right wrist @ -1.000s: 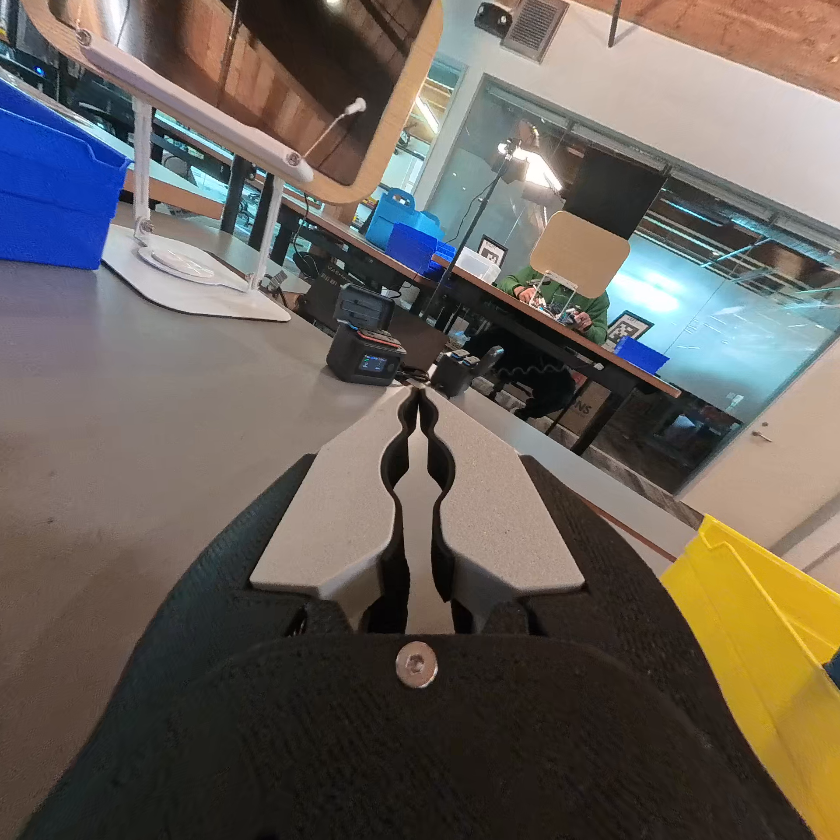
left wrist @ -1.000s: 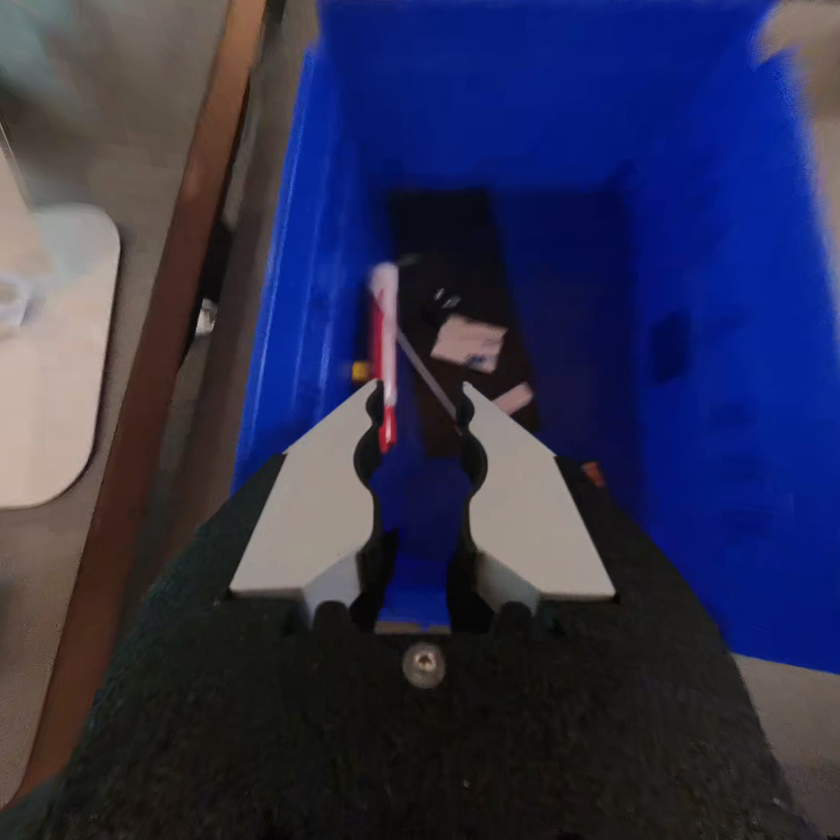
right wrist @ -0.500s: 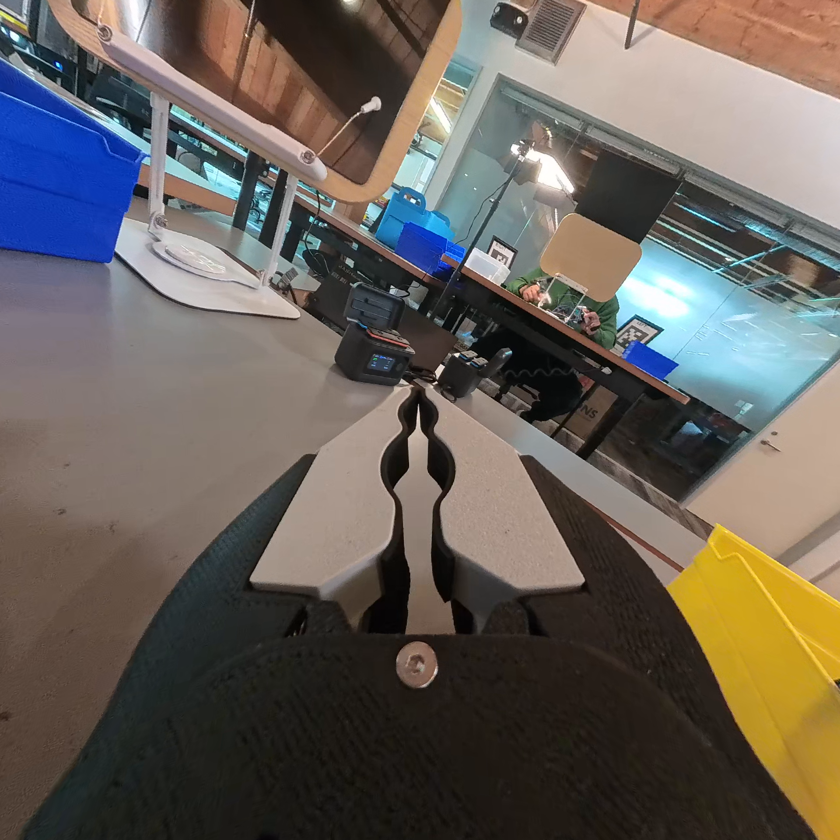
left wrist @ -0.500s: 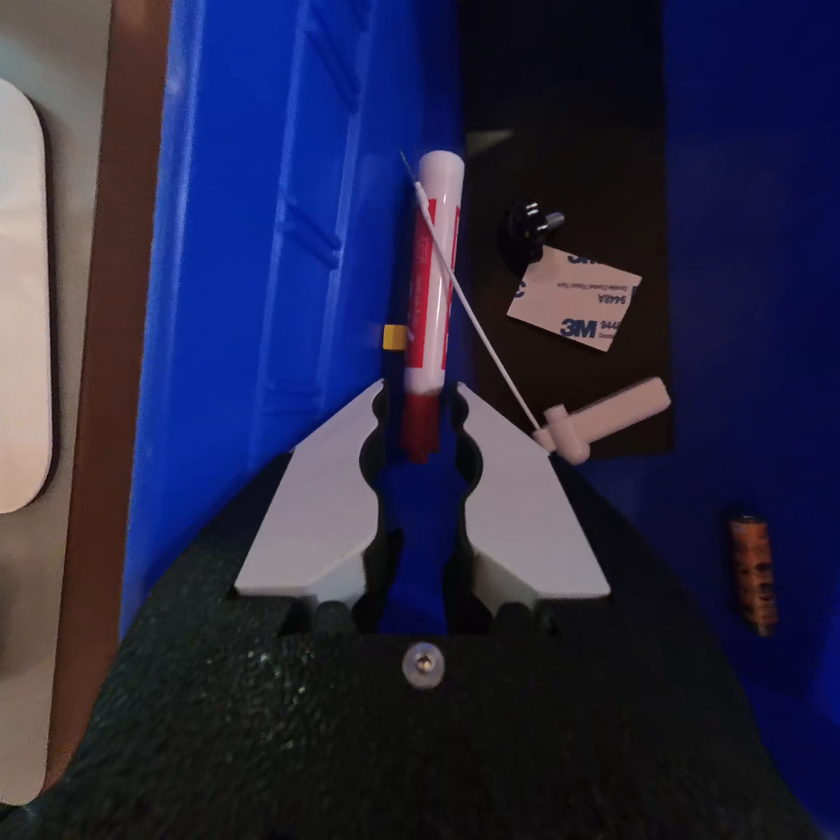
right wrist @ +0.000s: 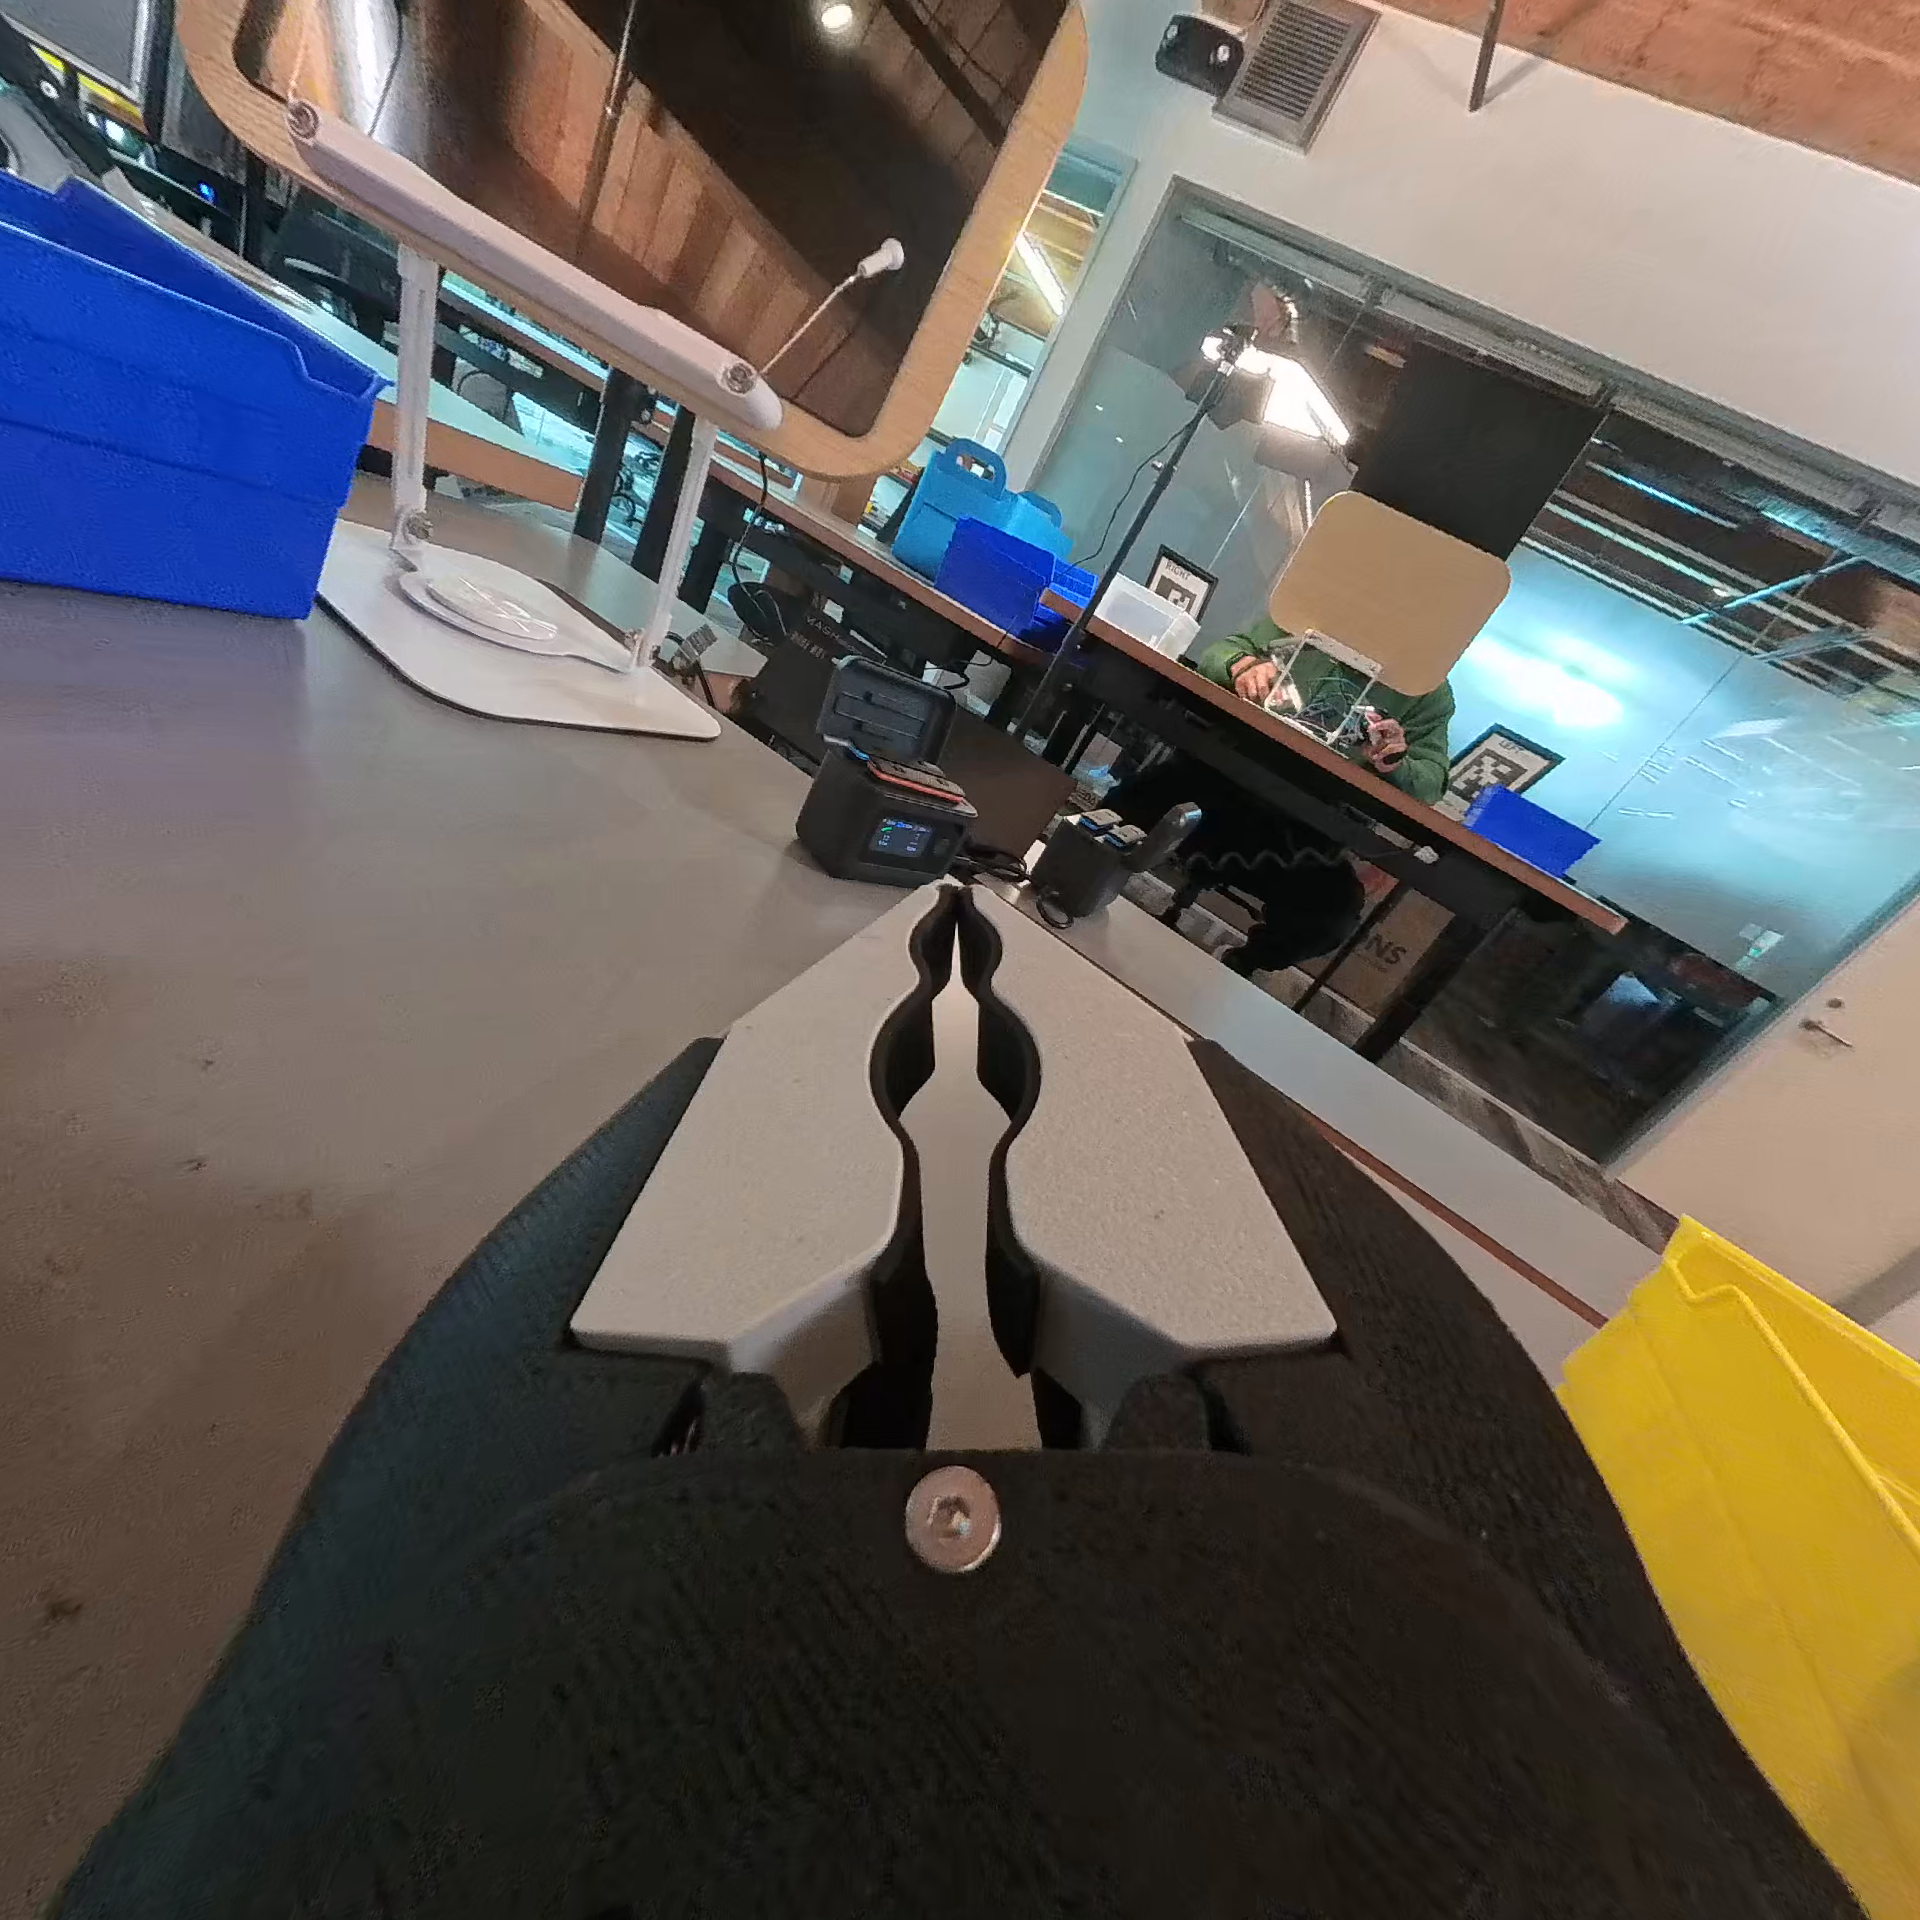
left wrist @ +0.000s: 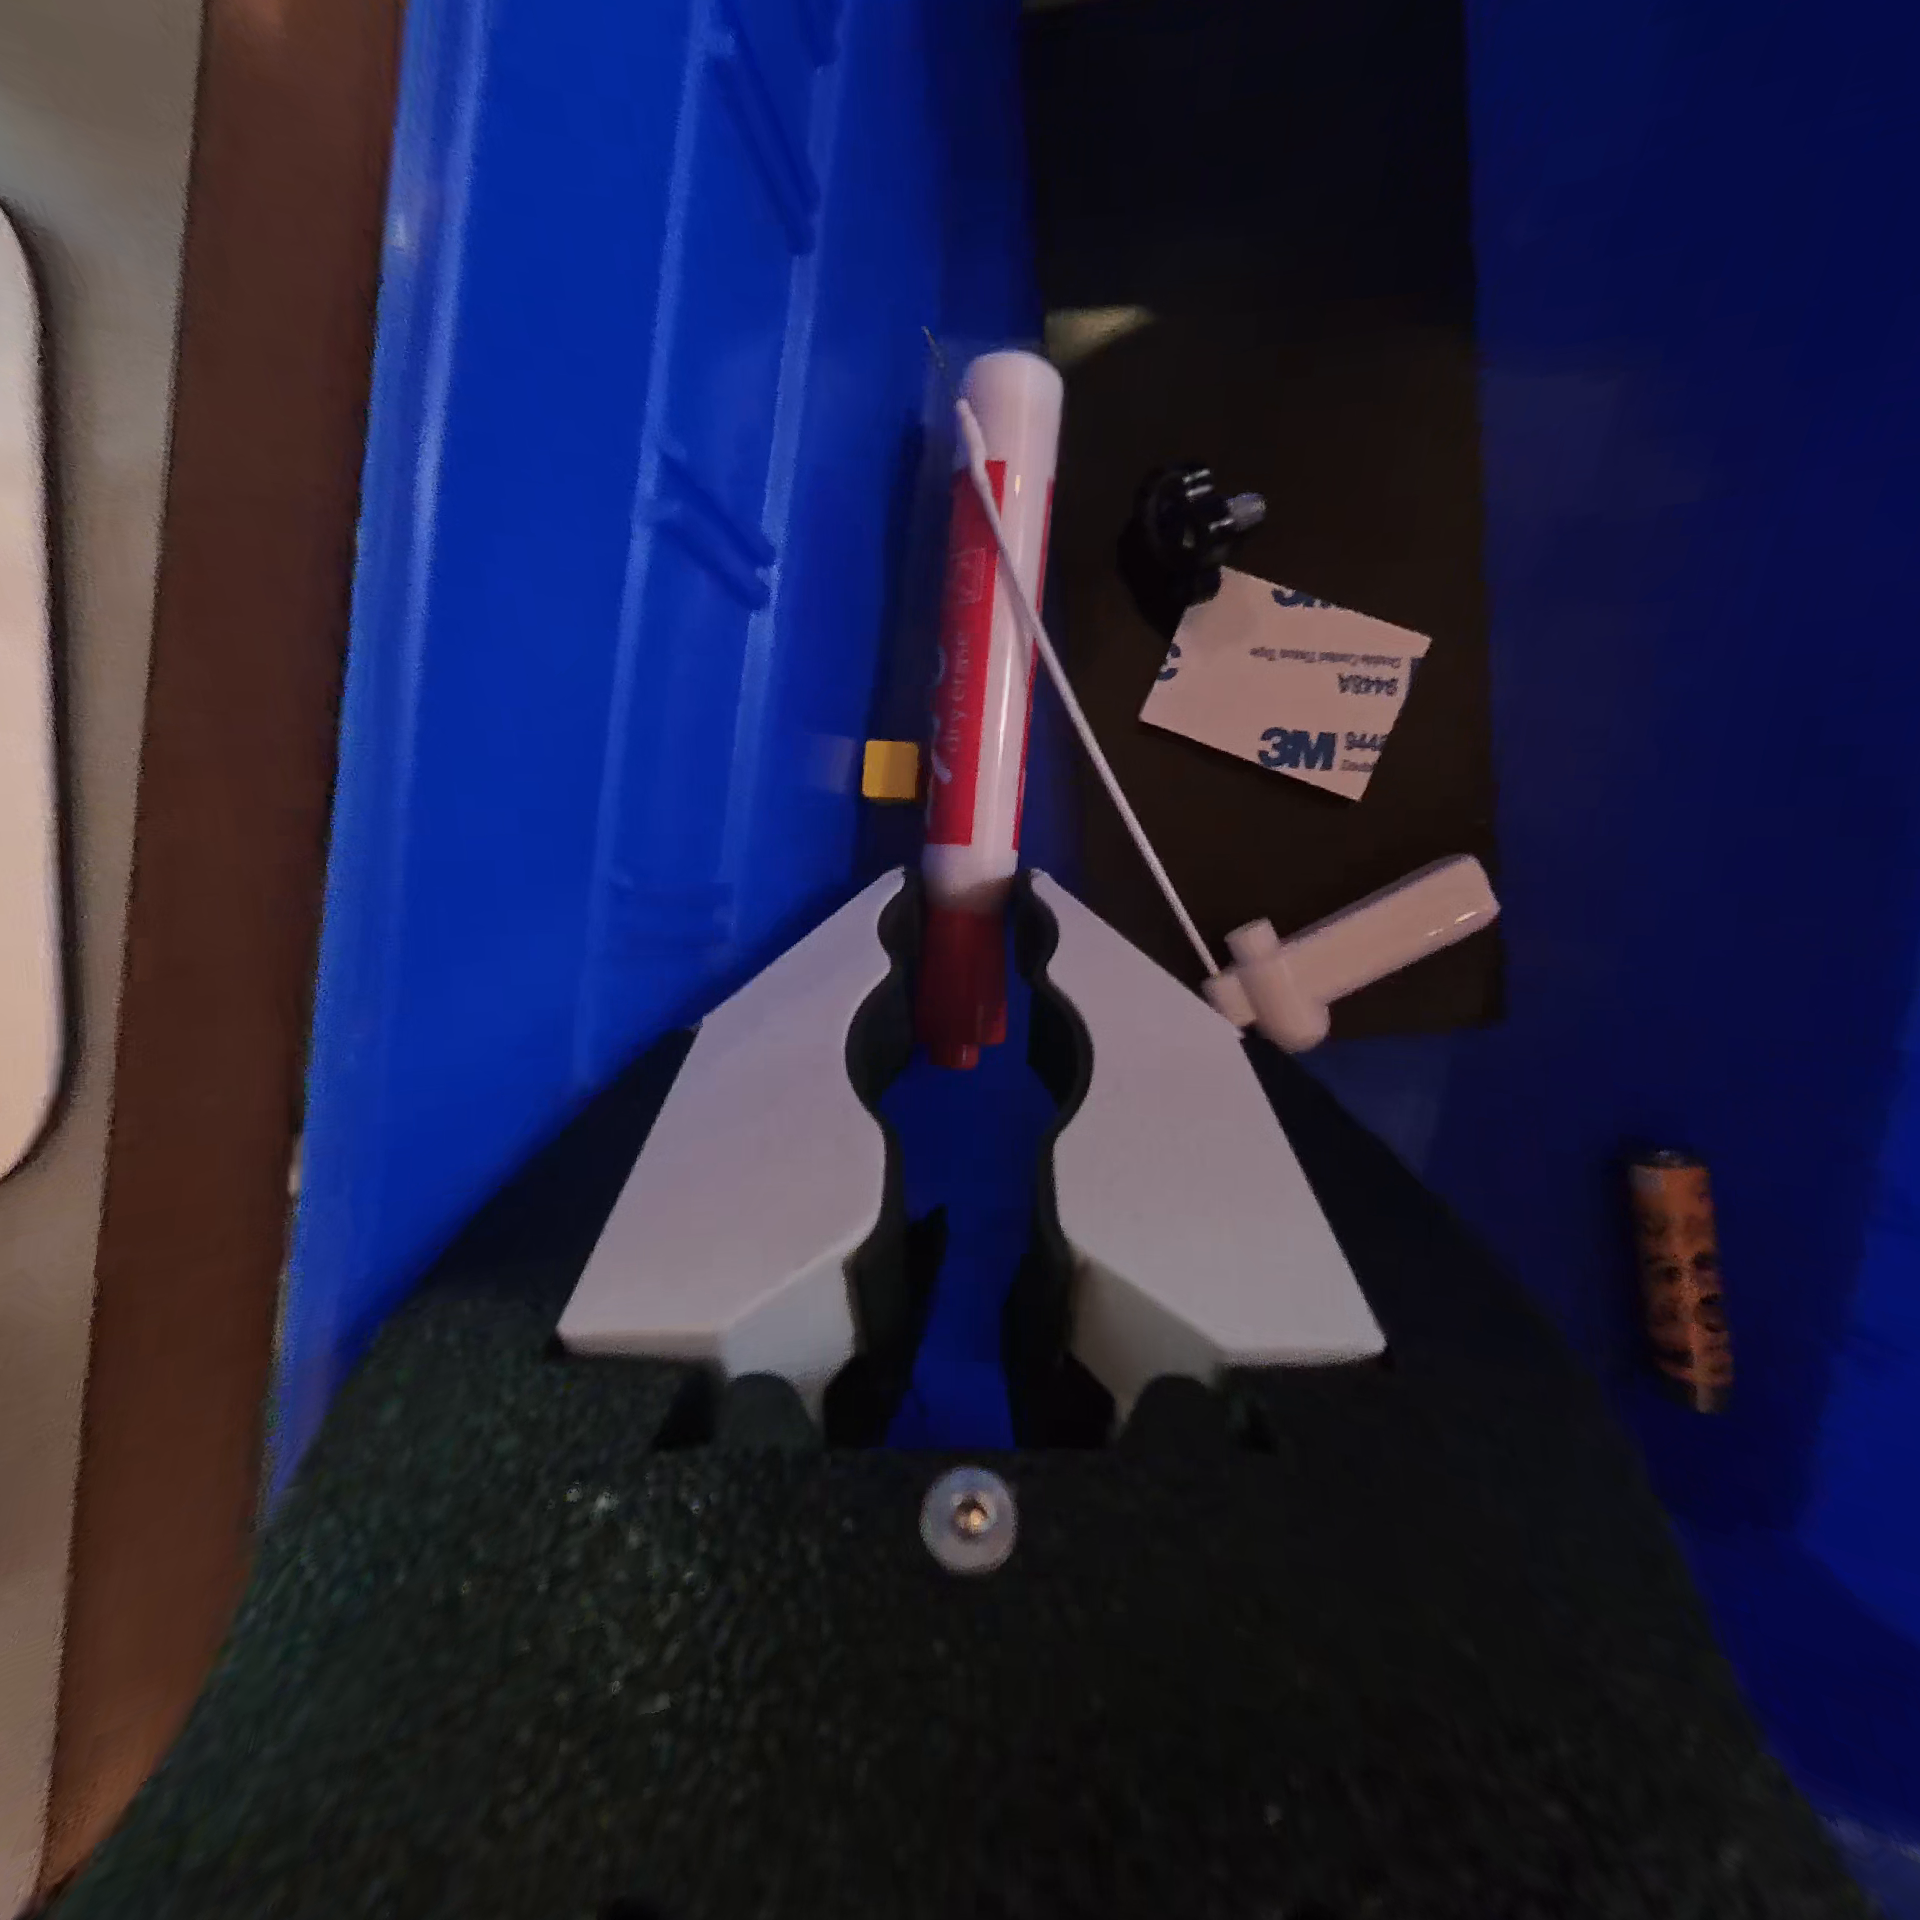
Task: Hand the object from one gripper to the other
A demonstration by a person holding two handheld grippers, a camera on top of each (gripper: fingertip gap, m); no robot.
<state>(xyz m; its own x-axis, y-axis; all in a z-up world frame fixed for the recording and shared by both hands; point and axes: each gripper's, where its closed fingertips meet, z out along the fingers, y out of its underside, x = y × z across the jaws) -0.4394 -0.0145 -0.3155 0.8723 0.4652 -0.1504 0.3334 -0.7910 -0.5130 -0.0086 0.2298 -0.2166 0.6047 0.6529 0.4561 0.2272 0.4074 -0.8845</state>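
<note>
Inside the blue bin (left wrist: pixel 582 623), down among loose odds and ends: left gripper (left wrist: pixel 964 883), fingers parted, straddling the red-capped end of a red-and-white marker (left wrist: pixel 987 665); whether the pads actually press on it, impossible to tell, gap on either side very slight. Marker lying along the bin's left wall, pointing toward 12 o'clock, cap end toward 6 o'clock between the fingertips. Across the marker, a thin white stick (left wrist: pixel 1060 686) slanting down toward 4 o'clock to a white plastic handle (left wrist: pixel 1361 951), just beside the right fingertip. At 1 o'clock of the marker, a white paper slip (left wrist: pixel 1288 686) with a small black knob (left wrist: pixel 1184 530) touching its upper corner. At 9 o'clock, tight against the marker, a small yellow piece (left wrist: pixel 891 770). Far off at 4 o'clock, a brownish battery (left wrist: pixel 1678 1283) on the bin floor. Over a grey table (right wrist: pixel 312 935), well apart from all that: right gripper (right wrist: pixel 957 894), clenched tip to tip, nothing between the fingers. Yellow bin (right wrist: pixel 1766 1475) at 4 o'clock of it, another view of the blue bin (right wrist: pixel 156 468) at 10 o'clock, a white stand (right wrist: pixel 520 644) beside that.
</note>
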